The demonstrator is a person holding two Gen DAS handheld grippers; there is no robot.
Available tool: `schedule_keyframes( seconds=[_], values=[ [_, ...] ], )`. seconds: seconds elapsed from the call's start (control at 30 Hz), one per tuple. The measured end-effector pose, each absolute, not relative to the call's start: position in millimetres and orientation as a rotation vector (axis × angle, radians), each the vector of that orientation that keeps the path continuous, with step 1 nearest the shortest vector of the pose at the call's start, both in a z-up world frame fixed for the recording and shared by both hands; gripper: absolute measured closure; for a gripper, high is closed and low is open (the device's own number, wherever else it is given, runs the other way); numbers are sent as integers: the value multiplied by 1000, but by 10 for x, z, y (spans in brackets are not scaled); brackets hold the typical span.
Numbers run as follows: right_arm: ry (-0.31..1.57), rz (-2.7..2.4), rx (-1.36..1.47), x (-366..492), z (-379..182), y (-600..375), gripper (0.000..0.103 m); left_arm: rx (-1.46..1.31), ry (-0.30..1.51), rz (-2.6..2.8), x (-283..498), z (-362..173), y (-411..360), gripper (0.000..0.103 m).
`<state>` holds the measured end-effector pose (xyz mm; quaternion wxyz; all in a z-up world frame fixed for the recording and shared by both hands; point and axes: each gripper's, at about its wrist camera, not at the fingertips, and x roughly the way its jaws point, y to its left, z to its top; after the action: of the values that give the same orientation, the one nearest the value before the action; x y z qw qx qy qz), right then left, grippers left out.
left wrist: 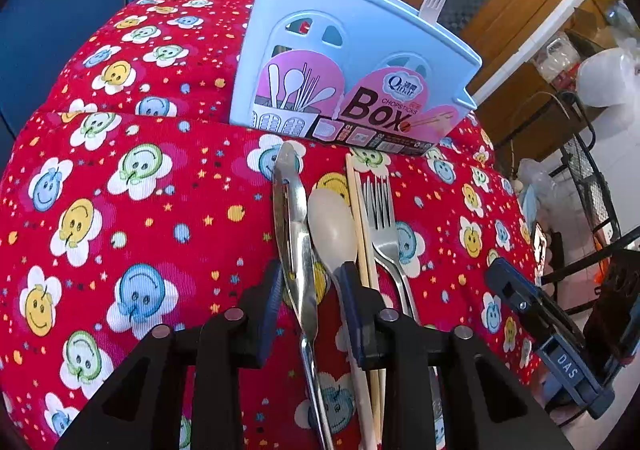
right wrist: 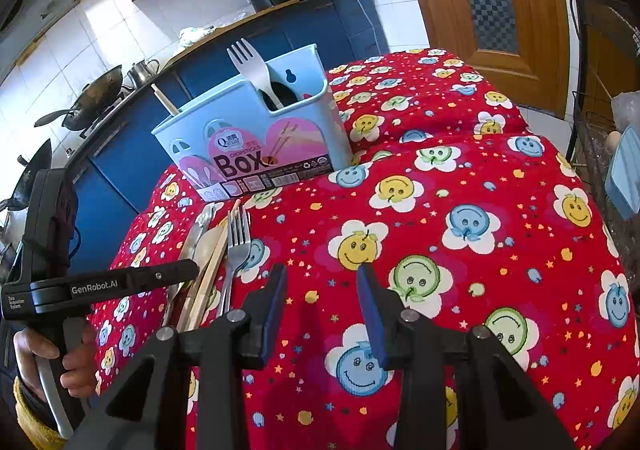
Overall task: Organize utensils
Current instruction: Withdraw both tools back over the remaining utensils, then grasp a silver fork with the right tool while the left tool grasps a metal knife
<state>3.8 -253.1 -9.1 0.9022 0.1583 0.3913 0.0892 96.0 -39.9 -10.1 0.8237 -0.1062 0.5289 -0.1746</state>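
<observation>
The left wrist camera sits low and close over the row of utensils (left wrist: pixel 340 234), facing the chopstick box (left wrist: pixel 360 61) at twelve o'clock, while the right wrist camera looks from farther back, sharing box (right wrist: pixel 256 129) and utensils (right wrist: pixel 224 250) at ten o'clock.

On the pink label of the pale blue plastic utensil holder (left wrist: pixel 360 61) you can read "Qmar", "CHOPSTICKS" and a large "Box". Your black left gripper (right wrist: pixel 132 282) carries "GenRobot.AI" and "Data Acquisition System", and your blue-tipped right gripper (left wrist: pixel 560 362) shows "DAS".
</observation>
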Motion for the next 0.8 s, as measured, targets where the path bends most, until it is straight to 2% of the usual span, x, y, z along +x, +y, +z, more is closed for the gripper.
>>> schedule_keyframes(
  seconds=[0.07,0.27,0.8],
  values=[
    [808,186,326,30,-83,-2528,64,-239,1134,-375,951,-121,-363,96],
    [814,197,312,26,-59,-2475,64,-307,1102,-393,867,-130,-205,100],
    [937,303,268,215,-80,-2090,64,-293,877,-335,644,212,123,101]
  ],
)
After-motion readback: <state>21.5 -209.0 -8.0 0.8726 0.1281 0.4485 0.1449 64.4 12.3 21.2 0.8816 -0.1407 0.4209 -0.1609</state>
